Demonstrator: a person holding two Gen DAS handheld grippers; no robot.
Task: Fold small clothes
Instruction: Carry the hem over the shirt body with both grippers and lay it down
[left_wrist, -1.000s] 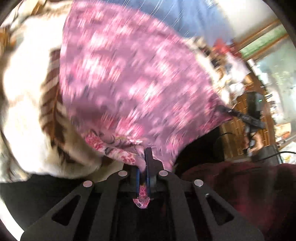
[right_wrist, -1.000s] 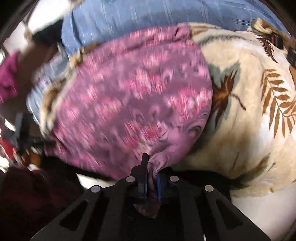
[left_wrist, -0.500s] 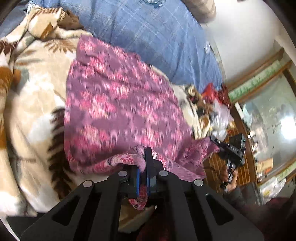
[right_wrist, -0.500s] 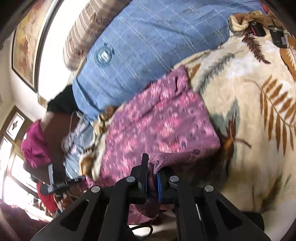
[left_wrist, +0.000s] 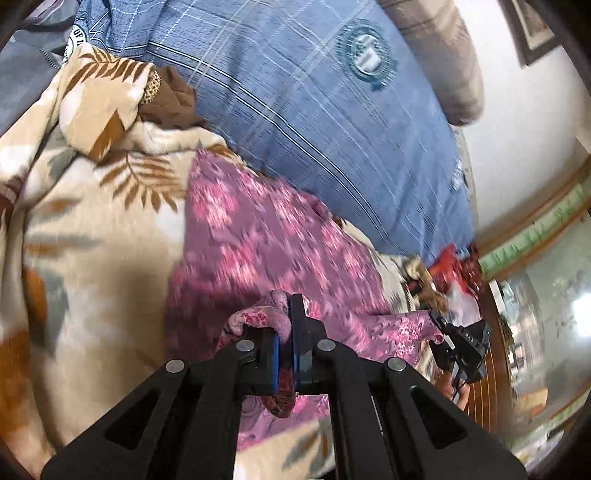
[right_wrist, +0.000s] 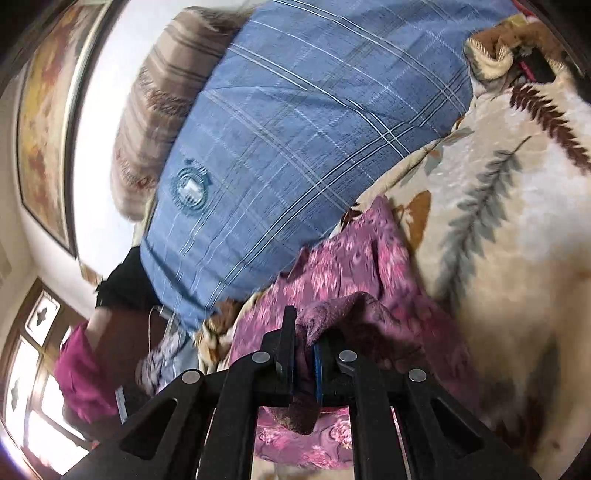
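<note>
A purple cloth with pink flowers (left_wrist: 266, 251) lies on a cream blanket with leaf print (left_wrist: 96, 236). My left gripper (left_wrist: 285, 332) is shut on one near corner of the cloth. My right gripper (right_wrist: 303, 343) is shut on the other near corner; the cloth (right_wrist: 354, 266) spreads away from it toward a blue pillow. The right gripper (left_wrist: 461, 347) also shows in the left wrist view, at the cloth's right edge. A tail of cloth hangs between each pair of fingers.
A blue checked pillow (left_wrist: 314, 110) lies just behind the cloth, with a brown striped pillow (right_wrist: 159, 122) behind it. The cream blanket (right_wrist: 517, 221) is bunched at its far corner. A framed picture (right_wrist: 44, 122) hangs on the wall. A window (left_wrist: 546, 314) is at the right.
Both grippers have pulled back and lowered with the cloth's corners. The cloth, which filled the views a second ago, now lies spread on the blanket, farther away.
</note>
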